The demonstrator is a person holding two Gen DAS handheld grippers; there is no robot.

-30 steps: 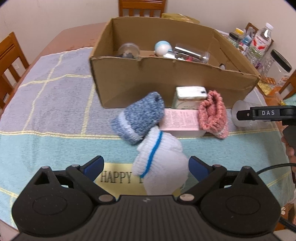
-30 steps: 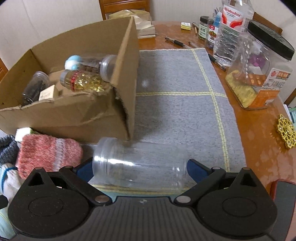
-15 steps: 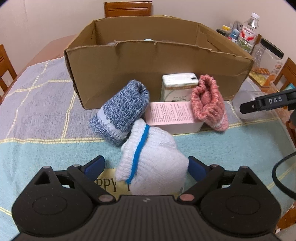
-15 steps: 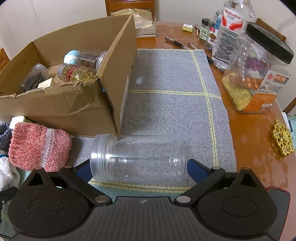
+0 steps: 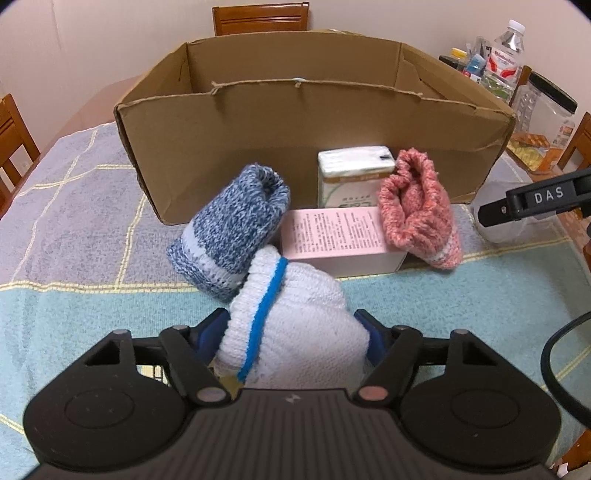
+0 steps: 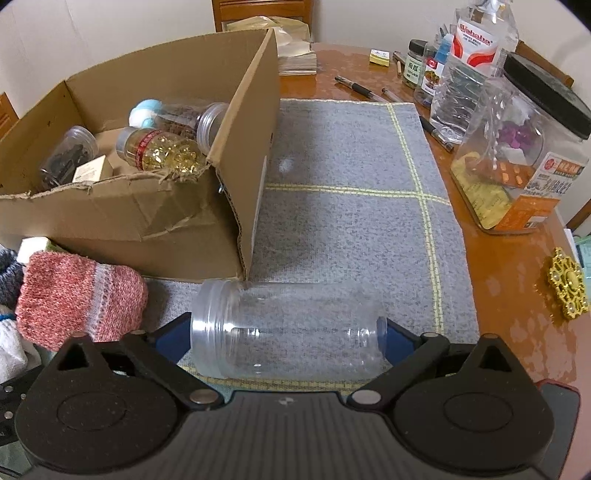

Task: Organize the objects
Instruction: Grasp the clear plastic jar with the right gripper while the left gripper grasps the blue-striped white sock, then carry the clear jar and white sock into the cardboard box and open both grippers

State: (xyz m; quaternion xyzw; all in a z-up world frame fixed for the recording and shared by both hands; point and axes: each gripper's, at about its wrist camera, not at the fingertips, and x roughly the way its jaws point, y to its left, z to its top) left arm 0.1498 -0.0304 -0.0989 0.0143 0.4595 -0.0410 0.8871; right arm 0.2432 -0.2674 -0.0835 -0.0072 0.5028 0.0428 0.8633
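Observation:
A white sock with a blue stripe [image 5: 303,317] lies on the tablecloth, and my left gripper [image 5: 291,332] is closing with its blue pads pressing the sock's two sides. Behind it lie a blue knit sock [image 5: 232,229], a pink carton [image 5: 332,236], a white packet [image 5: 351,173] and a pink knit sock [image 5: 417,214]. My right gripper [image 6: 284,336] is closing on a clear lidless jar [image 6: 288,328] lying on its side, one pad at its mouth and one at its base. The cardboard box [image 6: 122,221] stands just behind, with several bottles inside.
On the bare wooden table at the right stand a black-lidded plastic jar [image 6: 517,155], a water bottle [image 6: 469,66], small jars and pens [image 6: 358,86]. A gold ornament [image 6: 569,284] lies at the right edge. Wooden chairs [image 5: 258,16] surround the table.
The left gripper sank toward the table and its jaws drew in from wide apart onto the white sock. The right jaws narrowed onto the jar's two ends.

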